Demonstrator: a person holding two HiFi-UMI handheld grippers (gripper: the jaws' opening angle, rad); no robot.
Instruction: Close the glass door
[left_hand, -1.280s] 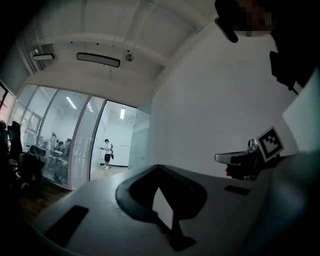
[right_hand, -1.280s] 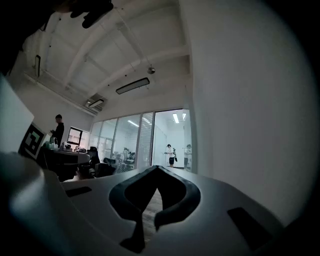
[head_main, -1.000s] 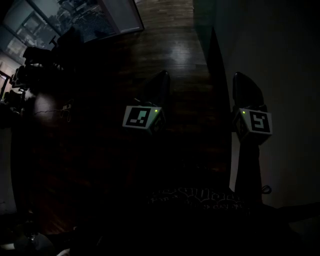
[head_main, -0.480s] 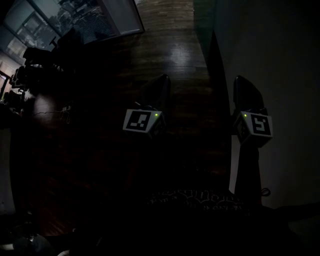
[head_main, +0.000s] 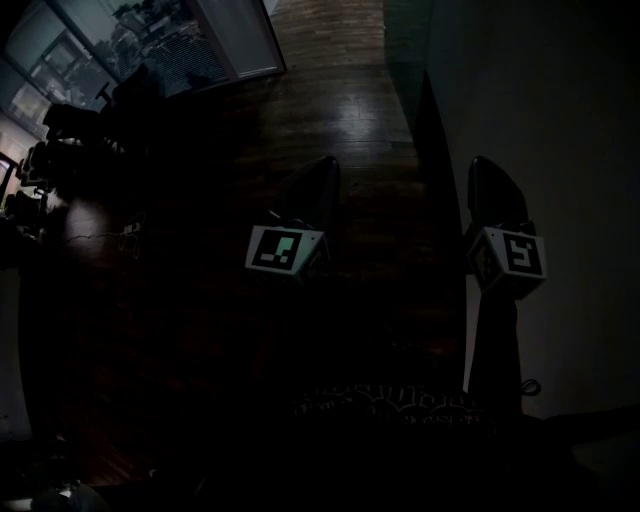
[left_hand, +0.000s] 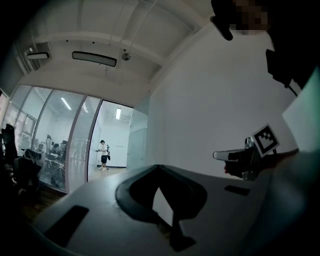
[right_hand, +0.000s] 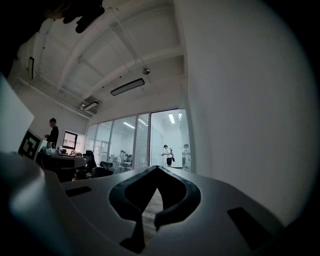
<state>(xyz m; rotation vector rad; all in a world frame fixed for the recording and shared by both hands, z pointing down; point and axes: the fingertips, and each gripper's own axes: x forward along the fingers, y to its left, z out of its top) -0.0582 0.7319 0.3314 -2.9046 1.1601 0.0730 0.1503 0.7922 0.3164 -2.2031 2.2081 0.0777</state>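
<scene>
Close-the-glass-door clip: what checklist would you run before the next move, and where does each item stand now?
1. Left gripper empty, jaws together: ok.
2. Right gripper empty, jaws together: ok.
3. Grippers near the doorway: not ok; it lies far ahead along the wooden floor.
4. Glass door and its handle identified: cannot tell, too distant.
5. Doorway free of people: cannot tell; they stand at or beyond it.

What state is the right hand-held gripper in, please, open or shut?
Shut: the right hand-held gripper shows its jaws meeting at the tips, nothing between.
</scene>
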